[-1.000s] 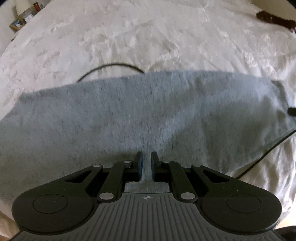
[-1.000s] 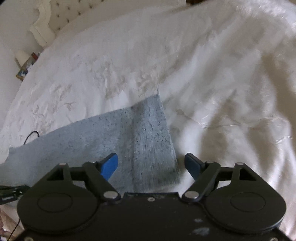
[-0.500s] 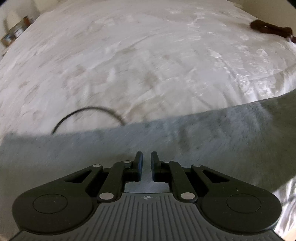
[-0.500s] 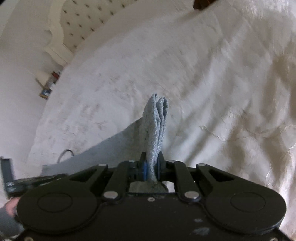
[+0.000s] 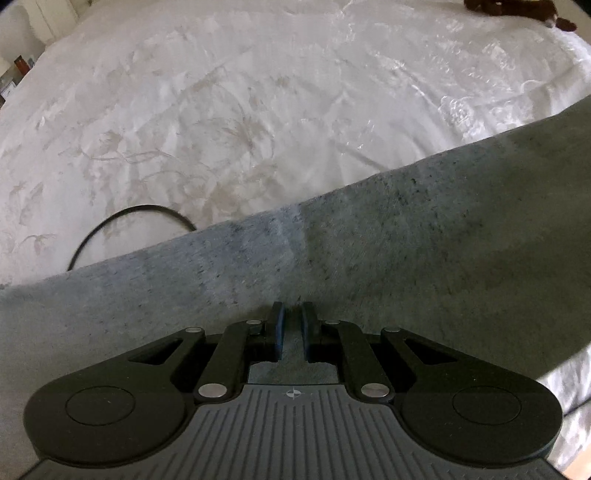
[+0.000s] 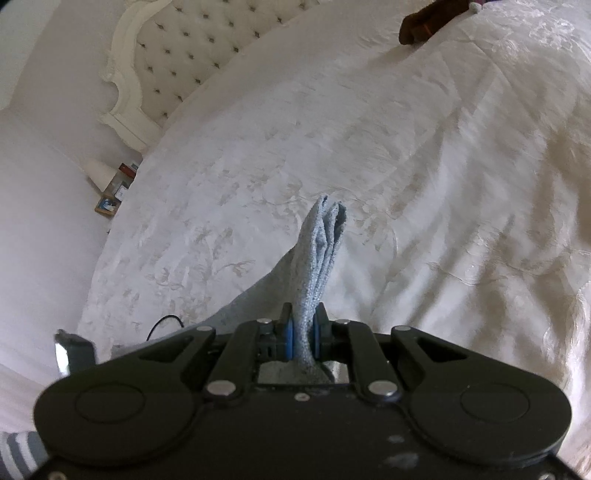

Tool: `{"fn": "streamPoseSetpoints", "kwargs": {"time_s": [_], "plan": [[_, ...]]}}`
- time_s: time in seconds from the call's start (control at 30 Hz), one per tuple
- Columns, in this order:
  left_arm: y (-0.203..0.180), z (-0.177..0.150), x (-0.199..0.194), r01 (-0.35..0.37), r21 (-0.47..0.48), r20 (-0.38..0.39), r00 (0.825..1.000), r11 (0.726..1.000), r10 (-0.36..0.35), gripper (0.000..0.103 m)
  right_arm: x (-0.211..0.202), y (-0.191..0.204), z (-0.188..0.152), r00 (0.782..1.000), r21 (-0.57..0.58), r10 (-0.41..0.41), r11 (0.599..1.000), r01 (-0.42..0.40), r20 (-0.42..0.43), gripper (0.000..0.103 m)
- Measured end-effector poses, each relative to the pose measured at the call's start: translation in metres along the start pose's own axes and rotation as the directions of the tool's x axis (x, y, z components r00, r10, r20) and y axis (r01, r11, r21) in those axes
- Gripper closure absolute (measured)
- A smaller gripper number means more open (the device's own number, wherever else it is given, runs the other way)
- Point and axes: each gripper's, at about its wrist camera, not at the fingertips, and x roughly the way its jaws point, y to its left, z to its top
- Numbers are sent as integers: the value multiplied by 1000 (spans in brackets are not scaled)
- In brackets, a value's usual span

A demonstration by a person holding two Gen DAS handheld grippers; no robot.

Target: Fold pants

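1 black cable (image 5: 125, 225) beside pants (image 5: 406, 258) | brown item (image 6: 424, 18), perhaps toy

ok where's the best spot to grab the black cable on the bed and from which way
Grab the black cable at the top of its arch, coming straight down from above with the fingers across the line of the cable. That curved stretch lies bare on the bedspread; both its ends run under the edge of the grey pants, so only the loop is free.

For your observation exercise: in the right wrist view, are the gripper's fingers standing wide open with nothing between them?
No: the right gripper is closed on a bunched fold of the grey pants.
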Motion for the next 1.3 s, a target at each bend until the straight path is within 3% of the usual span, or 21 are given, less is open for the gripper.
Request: {"fn": "streamPoseSetpoints", "kwargs": {"time_s": [0.17,0.3,0.53,0.67,0.9,1.1,1.3], "plan": [[-4,10,2,7,12,17,1000,1000,-7,93,-3,11,2,1000,-15,5,1000,-5,8,91],[-1,-5,-10,39,-1,33,999,999,-39,93,-10,25,2,1000,-20,7,1000,-6,29,91],[7,-58,-24,206,83,-45,978,975,-203,93,-24,71,-5,997,-39,3,999,0,78,91],[40,-77,-37,269,65,-45,963,961,-266,92,-29,120,-16,994,-81,20,997,-12,105,91],[141,-99,-68,234,-71,33,972,970,-232,92,-8,228,-56,992,-191,92,979,-73,91,92],[216,-119,-82,174,-150,68,984,973,-165,92,63,302,-117,991,-230,130,964,-131,-20,92],[261,-128,-84,131,-162,69,990,978,-121,92,140,350,-184,991,-312,52,946,-90,-126,92]]}}
